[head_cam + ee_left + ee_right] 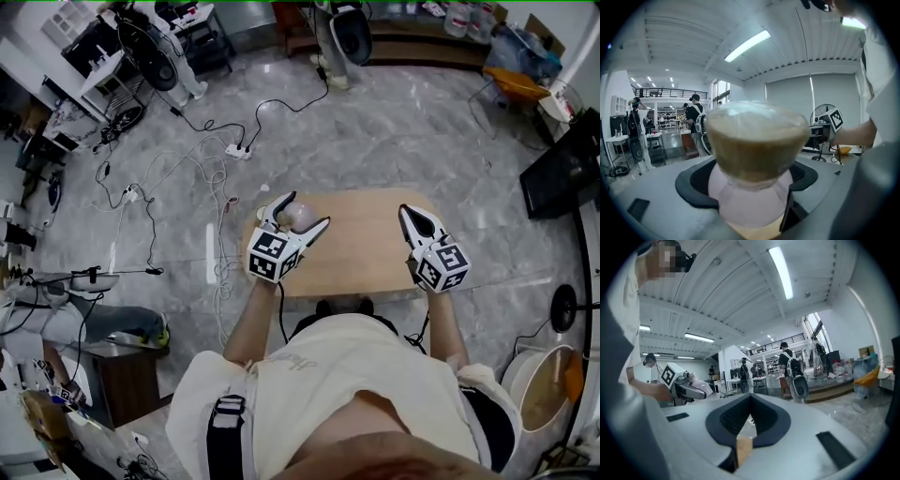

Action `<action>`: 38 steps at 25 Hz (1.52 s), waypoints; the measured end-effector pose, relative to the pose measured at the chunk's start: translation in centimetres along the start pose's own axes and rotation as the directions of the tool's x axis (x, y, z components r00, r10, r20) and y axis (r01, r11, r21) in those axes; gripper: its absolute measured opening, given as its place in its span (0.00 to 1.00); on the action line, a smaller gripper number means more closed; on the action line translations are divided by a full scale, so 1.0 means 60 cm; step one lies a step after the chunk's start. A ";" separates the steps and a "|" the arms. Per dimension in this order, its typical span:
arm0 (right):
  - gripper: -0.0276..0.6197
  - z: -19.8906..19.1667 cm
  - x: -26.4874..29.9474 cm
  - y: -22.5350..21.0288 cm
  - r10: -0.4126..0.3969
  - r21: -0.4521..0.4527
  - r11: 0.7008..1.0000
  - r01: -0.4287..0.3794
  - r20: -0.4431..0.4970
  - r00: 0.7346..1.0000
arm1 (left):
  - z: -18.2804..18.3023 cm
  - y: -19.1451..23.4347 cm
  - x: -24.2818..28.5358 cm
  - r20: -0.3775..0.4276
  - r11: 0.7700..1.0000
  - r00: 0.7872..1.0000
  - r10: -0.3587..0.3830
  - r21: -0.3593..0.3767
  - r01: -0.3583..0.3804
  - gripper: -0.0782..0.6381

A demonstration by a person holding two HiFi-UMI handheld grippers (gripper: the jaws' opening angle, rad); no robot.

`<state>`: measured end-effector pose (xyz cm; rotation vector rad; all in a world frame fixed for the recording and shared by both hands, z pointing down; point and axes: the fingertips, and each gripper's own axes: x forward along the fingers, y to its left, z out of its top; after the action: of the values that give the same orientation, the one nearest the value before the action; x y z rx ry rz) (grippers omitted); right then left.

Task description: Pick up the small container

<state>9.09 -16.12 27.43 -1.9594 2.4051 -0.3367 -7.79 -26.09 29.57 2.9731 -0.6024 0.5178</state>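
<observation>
The small container is a clear, pinkish cup with a brown filling, and my left gripper is shut on it above the left end of the wooden table. In the left gripper view the container fills the middle, with a black pad on either side pressing its lower part. My right gripper hangs over the table's right end with its jaws shut and nothing between them. In the right gripper view its tips meet. The left gripper with the cup shows off to that view's left.
A power strip with tangled cables lies on the marble floor beyond the table. A fan stands at the far left, a black screen at the right and a bucket at the lower right. People stand in the background.
</observation>
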 end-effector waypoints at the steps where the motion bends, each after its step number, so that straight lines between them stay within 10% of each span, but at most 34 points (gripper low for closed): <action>1: 0.04 0.012 0.000 0.000 -0.003 -0.008 1.000 0.003 0.007 1.000 | 0.007 0.004 -0.004 0.007 1.000 1.000 0.004 0.002 -0.004 0.69; 38: 0.04 0.192 -0.032 0.021 -0.002 -0.158 0.987 0.031 0.183 0.983 | 0.182 0.072 -0.052 0.179 0.993 0.978 0.107 0.036 -0.115 0.69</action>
<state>10.04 -15.77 15.69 -1.9741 2.3663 0.0379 -8.78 -30.29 18.21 3.0645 -0.7864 0.2788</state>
